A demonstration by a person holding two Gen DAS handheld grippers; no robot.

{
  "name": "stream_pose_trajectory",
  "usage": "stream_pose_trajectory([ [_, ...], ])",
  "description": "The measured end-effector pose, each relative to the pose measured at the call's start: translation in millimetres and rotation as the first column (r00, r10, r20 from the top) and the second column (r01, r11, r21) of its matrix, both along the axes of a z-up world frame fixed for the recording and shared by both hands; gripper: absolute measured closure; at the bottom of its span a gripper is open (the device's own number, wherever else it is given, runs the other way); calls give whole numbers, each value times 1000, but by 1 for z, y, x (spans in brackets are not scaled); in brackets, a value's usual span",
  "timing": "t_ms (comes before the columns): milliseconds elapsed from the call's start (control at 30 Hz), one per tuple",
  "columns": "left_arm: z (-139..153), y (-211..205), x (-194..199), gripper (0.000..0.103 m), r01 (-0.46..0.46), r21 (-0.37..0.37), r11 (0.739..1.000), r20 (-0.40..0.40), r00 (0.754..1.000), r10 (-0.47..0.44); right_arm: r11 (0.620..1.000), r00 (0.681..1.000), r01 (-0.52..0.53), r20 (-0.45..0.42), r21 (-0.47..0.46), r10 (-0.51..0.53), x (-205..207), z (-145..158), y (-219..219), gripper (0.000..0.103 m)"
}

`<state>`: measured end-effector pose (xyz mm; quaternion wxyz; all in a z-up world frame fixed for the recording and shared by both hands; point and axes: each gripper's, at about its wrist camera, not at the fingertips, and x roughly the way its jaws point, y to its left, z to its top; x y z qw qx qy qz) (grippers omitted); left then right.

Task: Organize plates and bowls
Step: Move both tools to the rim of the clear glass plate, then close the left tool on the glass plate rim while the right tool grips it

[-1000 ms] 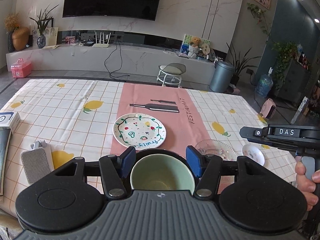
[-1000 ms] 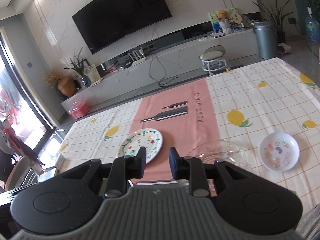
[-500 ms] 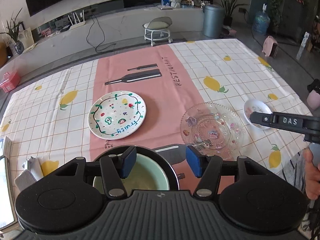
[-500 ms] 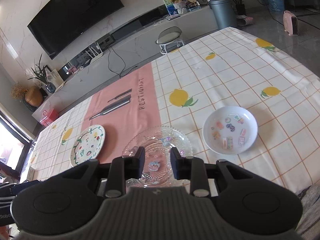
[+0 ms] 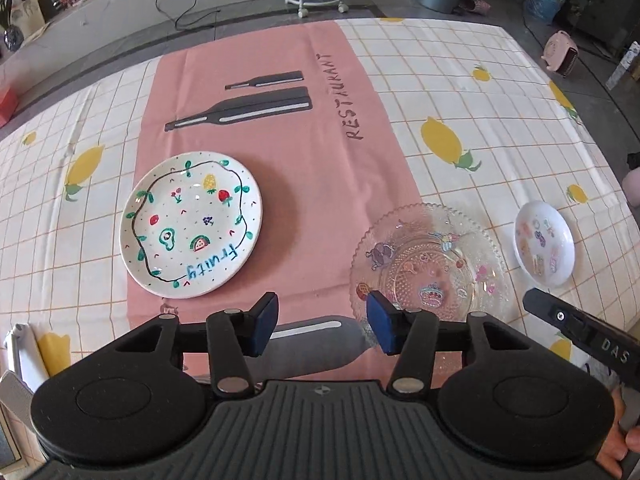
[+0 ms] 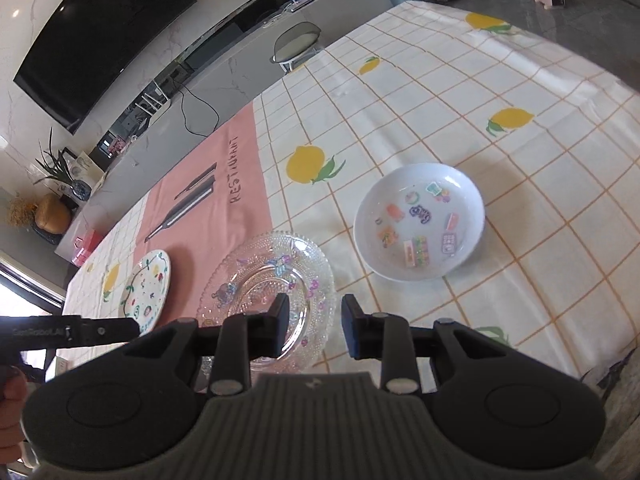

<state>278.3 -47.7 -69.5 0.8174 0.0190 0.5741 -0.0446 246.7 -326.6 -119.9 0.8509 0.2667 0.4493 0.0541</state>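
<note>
The counter (image 5: 460, 92) under its lemon cloth is now filling both views, where a second ago the room took up half of each. The green bowl that was sitting between the left tool's (image 5: 318, 330) pads is no longer showing; those jaws have just been narrowing and are standing spread with nothing between them. The glass plate (image 5: 430, 258), fruit plate (image 5: 191, 224) and small white bowl (image 6: 420, 222) are lying apart, unstacked. The right tool (image 6: 314, 330) is hovering over the glass plate's near rim, slightly parted and empty, likely picking next.
</note>
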Motion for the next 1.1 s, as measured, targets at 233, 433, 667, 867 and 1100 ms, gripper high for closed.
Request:
stream_pose_trajectory([
  [233,-30,-10,28,60,-43,-31,999,-72,997,41,998,998,29,-58,50,-26,12,-12,1,74],
  [433,-43,-16,42,60,-69,-50,996,-73,995,65,995,992,63,-113,76,-54,20,-23,-4,74],
  [667,-59,-20,56,60,-77,-109,991,-125,990,63,979,994,69,-98,189,-51,23,-26,-12,70],
  [867,-64,-16,59,73,-110,-173,979,-141,986,86,972,989,79,-138,221,-49,28,-35,-14,69],
  [1100,-66,-6,58,76,-163,-224,961,-154,979,131,966,985,71,-167,248,-30,34,-45,-10,75],
])
